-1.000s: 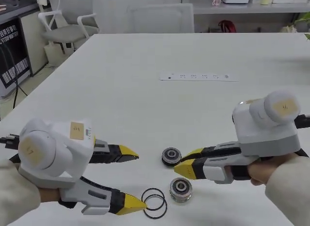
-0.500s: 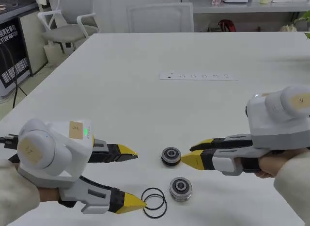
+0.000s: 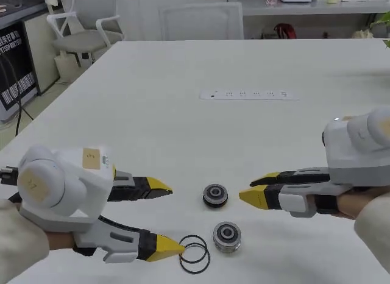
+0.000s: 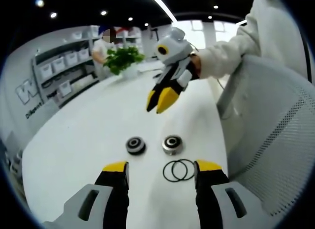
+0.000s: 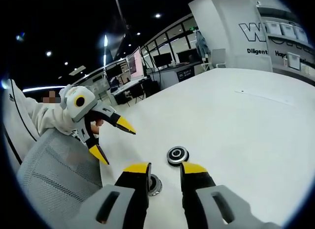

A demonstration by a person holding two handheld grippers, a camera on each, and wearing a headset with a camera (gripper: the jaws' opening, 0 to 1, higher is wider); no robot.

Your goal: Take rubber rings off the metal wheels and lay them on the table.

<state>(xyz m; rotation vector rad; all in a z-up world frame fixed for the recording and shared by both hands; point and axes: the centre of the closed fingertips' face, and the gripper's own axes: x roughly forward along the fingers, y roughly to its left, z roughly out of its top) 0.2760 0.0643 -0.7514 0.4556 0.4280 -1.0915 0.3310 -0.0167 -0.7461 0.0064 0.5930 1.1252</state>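
White bench [image 3: 183, 113] filled most of the head view, with a grey-armed office chair [image 3: 82, 34] and a pale mesh-backed chair [image 3: 204, 22] standing at its far edge. A flat white power strip [image 3: 248, 95] lay on the bench well beyond the work.

Two small round metal wheels sat on the near part of the bench, apart from each other. The far wheel [image 3: 215, 195] showed a dark outer edge. The near wheel [image 3: 227, 236] showed a bright metal edge. Two thin black rubber rings [image 3: 195, 253] lay flat on the bench just left of the near wheel, overlapping each other and off both wheels.

The left gripper [image 3: 175, 218] was held low at the near left, its yellow-tipped fingers spread wide and holding nothing. Its nearer fingertip was just beside the rings; contact could not be judged. In the left gripper view the left gripper [image 4: 162, 167] pointed at the work: the rings [image 4: 178, 170] lay between its fingertips, close to the right-hand one, with the dark-edged wheel [image 4: 135, 145] and the bright-edged wheel [image 4: 173, 144] beyond.

The right gripper [image 3: 247, 189] was at the right, its tips pointing left toward the far wheel, close to it but clear of it. Its fingers were parted by a narrow gap and held nothing. In the right gripper view the right gripper [image 5: 166, 169] faced the dark-edged wheel [image 5: 177, 154], which sat just past its tips. The other wheel [image 5: 155, 185] was partly hidden behind one finger.
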